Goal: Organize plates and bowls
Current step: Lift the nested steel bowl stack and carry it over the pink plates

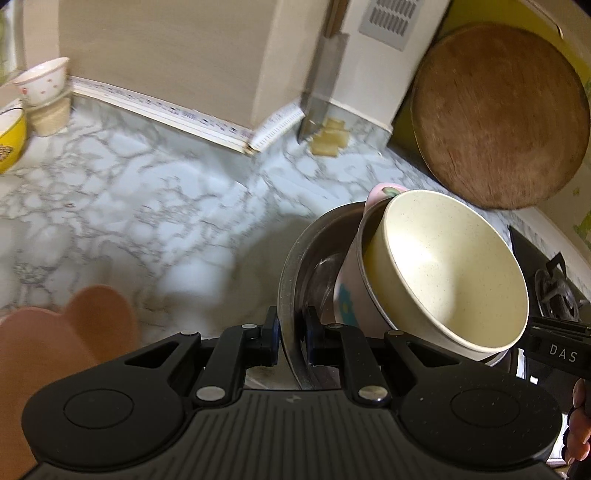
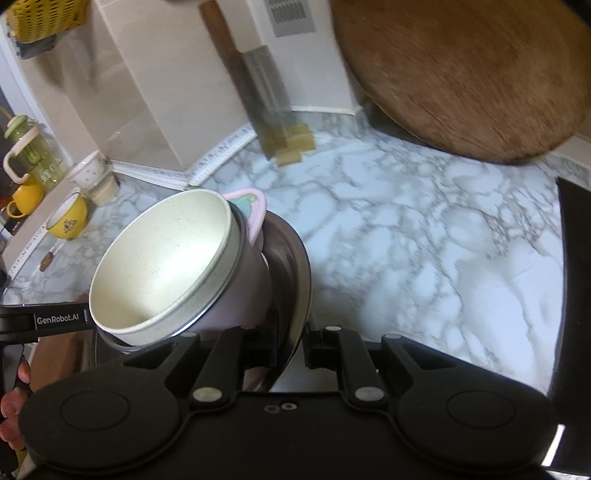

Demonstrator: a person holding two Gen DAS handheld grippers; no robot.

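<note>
A steel basin [image 1: 295, 258], clamped at opposite rims by the left tool [image 1: 291, 334] and the right tool [image 2: 291, 341], carries a pink cup [image 2: 243, 295] with a cream bowl [image 1: 450, 266] nested inside, above the marble surface [image 1: 147, 203], near a round wooden board [image 1: 498, 118] and a cleaver [image 1: 321, 85] leaning on the wall.

A white marble-patterned countertop [image 1: 147, 206] with grey veining fills the near ground. Far behind it rise beige tiled walls [image 1: 166, 55] that meet at a jutting corner, with a printed strip [image 1: 166, 109] along their base. A grey vent grille [image 1: 391, 22] sits high on the far wall. To the right, a round wooden chopping board [image 1: 498, 118] leans against a yellow surface.
</note>
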